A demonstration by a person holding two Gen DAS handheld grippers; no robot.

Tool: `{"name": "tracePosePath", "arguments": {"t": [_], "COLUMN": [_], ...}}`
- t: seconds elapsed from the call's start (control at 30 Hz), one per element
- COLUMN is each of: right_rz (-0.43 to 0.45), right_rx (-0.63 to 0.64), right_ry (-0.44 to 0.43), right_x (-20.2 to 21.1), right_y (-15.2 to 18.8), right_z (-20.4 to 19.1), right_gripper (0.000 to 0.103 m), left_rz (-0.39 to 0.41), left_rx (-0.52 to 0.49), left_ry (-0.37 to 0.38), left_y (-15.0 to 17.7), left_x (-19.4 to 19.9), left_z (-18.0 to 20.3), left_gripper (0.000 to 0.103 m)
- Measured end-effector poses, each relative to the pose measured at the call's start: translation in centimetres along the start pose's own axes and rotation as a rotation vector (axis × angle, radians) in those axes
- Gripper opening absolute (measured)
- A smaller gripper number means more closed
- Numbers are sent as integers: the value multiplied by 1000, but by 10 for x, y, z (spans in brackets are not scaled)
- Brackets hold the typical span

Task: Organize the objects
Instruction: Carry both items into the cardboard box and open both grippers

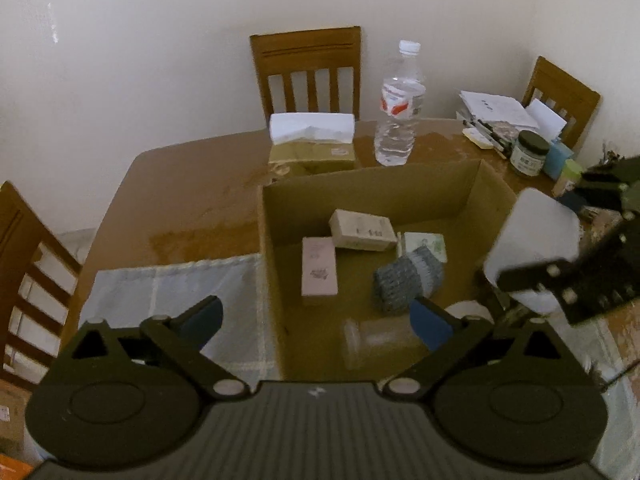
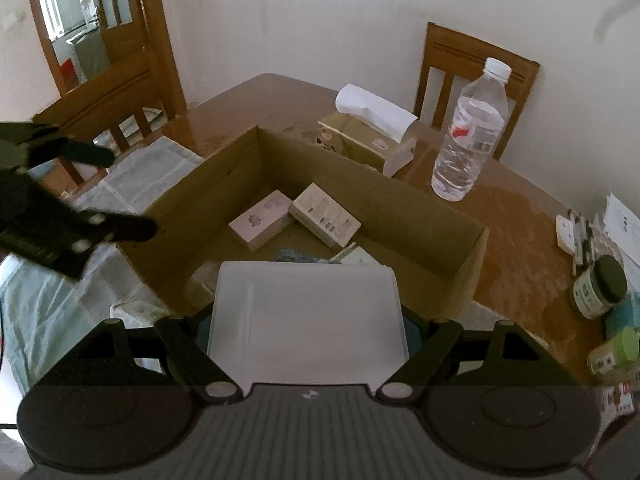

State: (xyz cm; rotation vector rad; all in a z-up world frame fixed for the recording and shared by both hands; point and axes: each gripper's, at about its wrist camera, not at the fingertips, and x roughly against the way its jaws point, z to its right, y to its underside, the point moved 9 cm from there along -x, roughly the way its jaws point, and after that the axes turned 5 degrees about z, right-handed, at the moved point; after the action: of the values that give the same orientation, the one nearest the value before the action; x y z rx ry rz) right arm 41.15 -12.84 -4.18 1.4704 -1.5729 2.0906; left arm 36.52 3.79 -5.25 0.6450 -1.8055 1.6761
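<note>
Your left gripper (image 1: 316, 320) is hanging with jaws spread wide and empty above the cardboard box (image 1: 472, 196). Your right gripper (image 2: 308, 320) is clamping a white box (image 2: 308, 320) over the carton's near edge.

Hovering over a cardboard box (image 1: 472, 188) on the counter (image 1: 180, 200), left hand-held gripper (image 1: 316, 324) gaping wide, empty. Lying inside: two small boxes, a grey scrubber (image 1: 404, 280). Right hand-held gripper (image 1: 532, 280) clutching a white box (image 1: 536, 236) alongside.
</note>
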Motion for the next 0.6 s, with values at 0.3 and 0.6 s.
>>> {"name": "tracePosePath", "arguments": {"t": [0.3,0.6], "right_rz": [-1,-2], "right_rx": [0,3], "right_ry": [17,39], "right_x": [-28,-19], "right_y": [-14,-3], "right_z": [0,-9], "right_gripper": [102,103], "left_rz": [-19,-15], "left_rx": [75,112], "left_ry": [-33,-33], "left_y": [23,39], "left_x": [7,14], "left_z": [-17,-19], "left_gripper": [100,100]}}
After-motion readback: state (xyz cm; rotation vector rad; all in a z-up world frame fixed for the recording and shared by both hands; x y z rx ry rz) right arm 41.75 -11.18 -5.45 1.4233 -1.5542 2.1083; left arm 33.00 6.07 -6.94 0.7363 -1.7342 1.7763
